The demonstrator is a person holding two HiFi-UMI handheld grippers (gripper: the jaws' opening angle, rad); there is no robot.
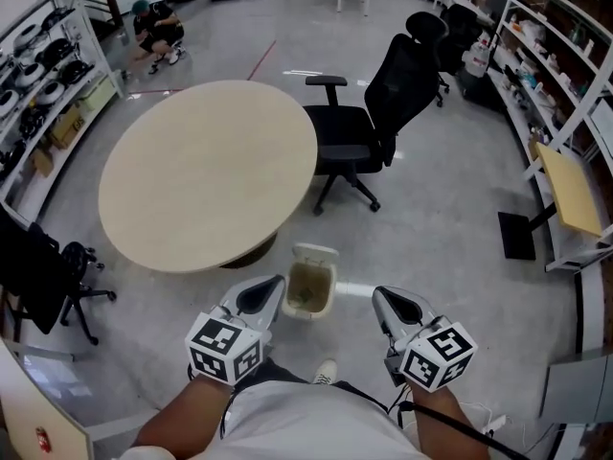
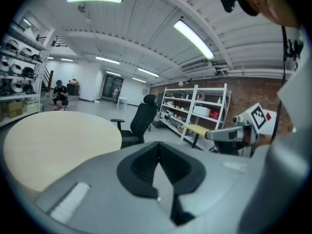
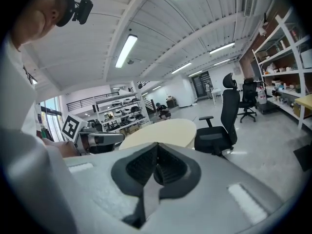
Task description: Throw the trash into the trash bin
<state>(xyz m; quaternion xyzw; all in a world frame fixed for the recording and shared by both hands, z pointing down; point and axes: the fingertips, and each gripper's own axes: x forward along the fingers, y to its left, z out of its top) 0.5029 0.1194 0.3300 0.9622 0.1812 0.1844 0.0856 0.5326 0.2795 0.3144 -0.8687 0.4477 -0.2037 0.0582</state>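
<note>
Held close before the person's body, the left claw [image 1: 276,287] and the right claw [image 1: 382,298] each have their jaws pressed together with nothing between them, and both are raised clear of the floor [image 1: 441,228]. Between the two claws in the head view, the trash bin [image 1: 329,295] stands on the floor just beside the round desk [image 1: 206,171], its lid [image 1: 316,254] tipped open; whether trash lies inside its brownish interior I cannot tell. Beyond the bare desk stands a black office chair [image 1: 383,113].
</note>
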